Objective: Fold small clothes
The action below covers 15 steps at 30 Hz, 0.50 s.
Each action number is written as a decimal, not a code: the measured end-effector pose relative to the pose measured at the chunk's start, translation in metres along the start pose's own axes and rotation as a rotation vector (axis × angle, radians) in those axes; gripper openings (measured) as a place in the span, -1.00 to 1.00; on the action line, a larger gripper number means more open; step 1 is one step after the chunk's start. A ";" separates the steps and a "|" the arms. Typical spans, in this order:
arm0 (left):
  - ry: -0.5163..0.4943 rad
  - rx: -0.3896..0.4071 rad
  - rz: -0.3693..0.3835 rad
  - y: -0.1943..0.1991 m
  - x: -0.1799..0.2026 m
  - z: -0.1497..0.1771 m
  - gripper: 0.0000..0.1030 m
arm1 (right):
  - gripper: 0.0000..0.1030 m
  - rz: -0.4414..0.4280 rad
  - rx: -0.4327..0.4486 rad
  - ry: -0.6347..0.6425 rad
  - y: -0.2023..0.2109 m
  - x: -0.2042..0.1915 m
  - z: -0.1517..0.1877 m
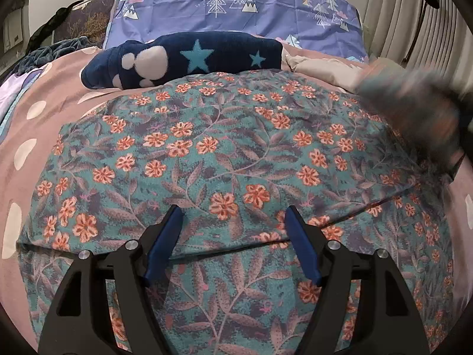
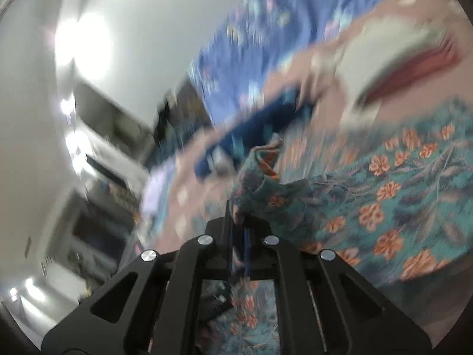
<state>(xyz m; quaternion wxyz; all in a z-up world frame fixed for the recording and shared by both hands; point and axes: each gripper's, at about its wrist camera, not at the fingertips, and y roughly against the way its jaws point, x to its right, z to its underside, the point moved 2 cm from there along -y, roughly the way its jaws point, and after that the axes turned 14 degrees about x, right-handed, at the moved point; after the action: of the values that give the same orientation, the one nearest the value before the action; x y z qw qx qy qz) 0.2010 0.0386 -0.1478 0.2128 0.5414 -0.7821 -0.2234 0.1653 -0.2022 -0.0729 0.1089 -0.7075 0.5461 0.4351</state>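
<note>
A teal floral garment (image 1: 230,153) with orange flowers lies spread on the bed. A fold line crosses it just ahead of my left gripper (image 1: 233,216), which is open and empty and hovers over the garment's near part. My right gripper (image 2: 241,219) is shut on an edge of the floral garment (image 2: 369,201) and lifts it off the bed. That view is tilted and motion-blurred. The lifted edge shows as a blur at the right of the left wrist view (image 1: 419,112).
A navy fleece item (image 1: 183,59) with stars and white paw dots lies behind the garment. A purple tree-print pillow (image 1: 236,9) stands at the headboard. The pink dotted bedsheet (image 1: 32,124) surrounds the garment. A beige cloth (image 1: 322,68) lies at the back right.
</note>
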 end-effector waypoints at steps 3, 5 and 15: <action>0.036 0.008 0.032 0.002 -0.005 0.000 0.43 | -0.79 0.069 -0.129 -0.008 -0.029 0.017 0.043; 0.061 0.013 0.054 0.003 -0.007 0.000 0.43 | -0.70 0.087 -0.151 -0.011 -0.030 0.026 0.051; 0.137 0.034 0.119 0.007 -0.015 -0.002 0.43 | -0.25 0.050 -0.052 -0.023 -0.014 0.032 0.033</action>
<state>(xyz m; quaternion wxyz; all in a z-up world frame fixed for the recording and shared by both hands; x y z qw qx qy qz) 0.2019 0.0547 -0.1431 0.2695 0.5115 -0.8002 -0.1595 0.1612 -0.1979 -0.1209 0.0859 -0.6913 0.5507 0.4599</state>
